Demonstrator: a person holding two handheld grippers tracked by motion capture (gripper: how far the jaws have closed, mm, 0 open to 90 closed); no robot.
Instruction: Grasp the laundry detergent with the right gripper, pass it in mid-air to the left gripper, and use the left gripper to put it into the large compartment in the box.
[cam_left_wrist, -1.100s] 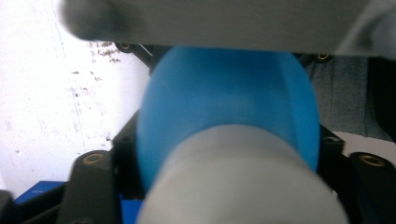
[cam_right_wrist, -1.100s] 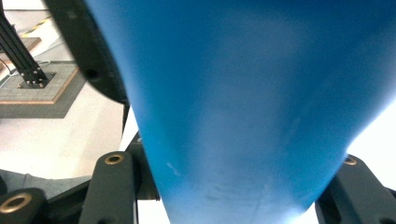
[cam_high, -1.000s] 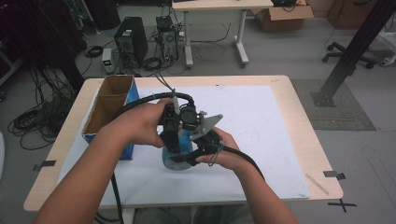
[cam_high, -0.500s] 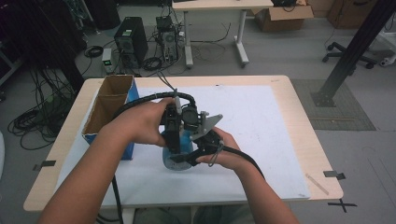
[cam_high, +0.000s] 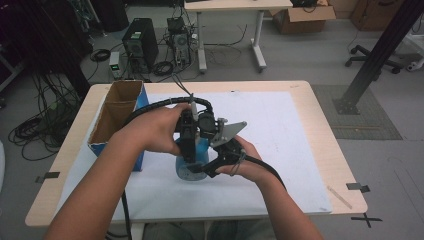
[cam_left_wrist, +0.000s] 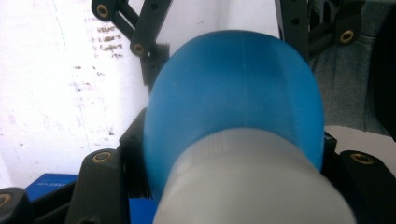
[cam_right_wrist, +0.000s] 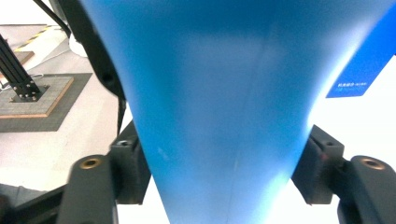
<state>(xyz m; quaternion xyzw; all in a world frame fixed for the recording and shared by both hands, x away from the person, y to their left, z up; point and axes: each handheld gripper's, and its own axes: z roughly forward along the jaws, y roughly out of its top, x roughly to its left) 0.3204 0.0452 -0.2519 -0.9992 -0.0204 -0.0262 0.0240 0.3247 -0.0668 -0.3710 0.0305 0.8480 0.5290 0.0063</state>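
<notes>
Item: blue bottle (cam_high: 192, 162) with pale cap, pinched by left gripper (cam_high: 187, 150). Right gripper (cam_high: 212, 167) jaws just opening (bottle between, grip loosening); handover to the left likely.

On the counter (cam_high: 310, 130) lies a sheet (cam_high: 280, 125), and near its middle stands the bottle (cam_high: 192, 162). The box (cam_high: 117, 117) stands at the bottle's 10 o'clock, along the counter's left edge. The left gripper (cam_high: 187, 150) comes at the bottle from 12 o'clock, above it; the right gripper (cam_high: 207, 167) from 3 o'clock, low on it. Beyond the counter, at 12 o'clock, a desk (cam_high: 235, 5) stands on the floor (cam_high: 310, 55), with a computer (cam_high: 137, 42) at 11 o'clock
</notes>
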